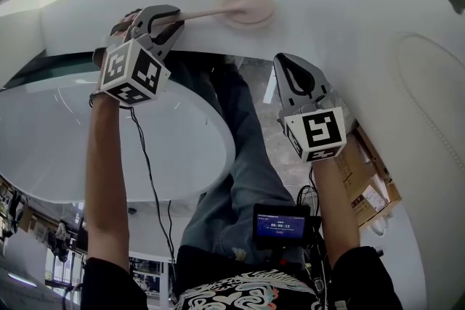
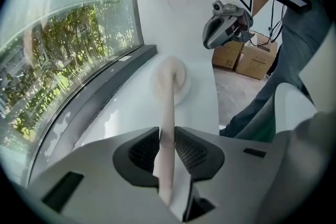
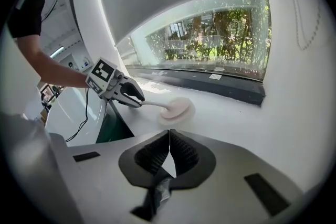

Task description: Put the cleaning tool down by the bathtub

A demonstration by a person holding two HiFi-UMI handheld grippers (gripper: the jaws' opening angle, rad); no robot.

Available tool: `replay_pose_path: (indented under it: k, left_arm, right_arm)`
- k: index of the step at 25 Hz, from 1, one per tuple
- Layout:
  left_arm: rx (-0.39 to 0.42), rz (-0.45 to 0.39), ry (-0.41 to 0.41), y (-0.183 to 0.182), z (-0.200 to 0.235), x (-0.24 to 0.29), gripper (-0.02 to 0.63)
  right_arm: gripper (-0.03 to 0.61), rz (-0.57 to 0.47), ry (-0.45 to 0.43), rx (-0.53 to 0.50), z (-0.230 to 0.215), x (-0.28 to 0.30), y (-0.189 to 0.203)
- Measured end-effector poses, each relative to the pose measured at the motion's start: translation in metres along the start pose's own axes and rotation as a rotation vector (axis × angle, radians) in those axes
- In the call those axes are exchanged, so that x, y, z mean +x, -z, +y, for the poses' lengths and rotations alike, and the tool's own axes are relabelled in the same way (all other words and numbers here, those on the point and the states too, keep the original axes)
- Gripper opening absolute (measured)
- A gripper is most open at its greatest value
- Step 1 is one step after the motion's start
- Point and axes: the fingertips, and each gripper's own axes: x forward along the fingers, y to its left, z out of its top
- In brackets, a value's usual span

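The left gripper [image 1: 173,17] is clamped on the thin handle of the cleaning tool [image 1: 247,9]. The tool's round pad lies flat on the white ledge [image 1: 341,3] below the window, just past the bathtub [image 1: 215,128] rim. The right gripper [image 1: 292,63] is closed on nothing. The tool looks light and stiff (its pad probably soft), best held mid-handle. No brand or label is legible.

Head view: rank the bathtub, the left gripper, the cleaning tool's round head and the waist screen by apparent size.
1. bathtub, largest by far.
2. left gripper with its cube, though it sits near the camera.
3. cleaning tool's round head and screen look about alike; I would not rank them.
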Motion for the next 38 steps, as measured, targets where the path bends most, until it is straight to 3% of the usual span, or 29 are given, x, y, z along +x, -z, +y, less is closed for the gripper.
replay_pose_path:
  k: [13, 17, 20, 29, 33, 38]
  left_arm:
    - [-0.038, -0.047, -0.015, -0.006, 0.002, -0.013, 0.092]
    - [-0.074, -0.094, -0.070, -0.013, 0.006, -0.027, 0.020]
    - [-0.105, -0.124, -0.101, -0.017, 0.009, -0.042, 0.017]
    - [-0.307, -0.235, -0.286, -0.027, 0.026, -0.088, 0.017]
    - [-0.374, -0.265, -0.349, -0.036, 0.024, -0.111, 0.017]
    - [-0.543, -0.384, -0.429, -0.056, 0.030, -0.155, 0.017]
  right_arm:
    - [0.028, -0.013, 0.017, -0.005, -0.009, 0.000, -0.008]
    - [0.028, -0.019, 0.019, -0.004, -0.008, -0.001, -0.012]
    - [0.028, -0.032, 0.024, -0.004, -0.005, -0.003, -0.020]
    - [0.028, -0.082, 0.060, -0.030, -0.012, -0.016, -0.048]
    - [0.028, -0.088, 0.090, -0.120, -0.004, -0.025, -0.060]
    - [0.028, -0.126, 0.108, -0.204, 0.016, -0.046, -0.090]
